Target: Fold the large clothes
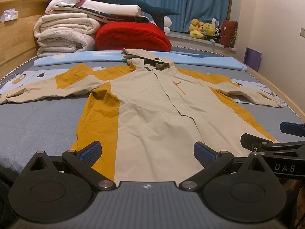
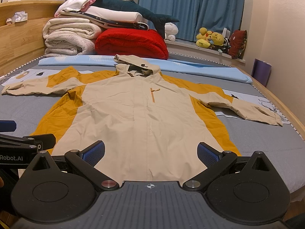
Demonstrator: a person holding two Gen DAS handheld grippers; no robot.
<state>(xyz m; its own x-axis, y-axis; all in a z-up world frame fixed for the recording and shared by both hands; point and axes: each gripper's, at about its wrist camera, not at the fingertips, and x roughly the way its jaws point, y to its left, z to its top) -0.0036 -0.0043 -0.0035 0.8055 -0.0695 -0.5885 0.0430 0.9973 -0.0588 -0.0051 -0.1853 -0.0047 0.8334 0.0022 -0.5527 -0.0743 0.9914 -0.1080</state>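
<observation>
Left wrist view: the jacket [image 1: 152,103], beige with mustard side panels, lies face up and spread flat on the grey bed [image 1: 38,118], sleeves out to both sides, hood toward the far end. The left gripper [image 1: 147,153] hangs over the hem with its jaws wide apart, holding nothing. The right gripper [image 1: 291,128] shows at the right edge, just beside it. Behind the hood sit a red blanket [image 1: 133,38] and folded white blankets [image 1: 64,36].

Right wrist view: the right gripper [image 2: 150,153] is spread wide over the jacket's [image 2: 144,105] hem, empty. The left gripper [image 2: 7,126] pokes in at the left edge. Blue curtains [image 2: 190,7] hang behind.
</observation>
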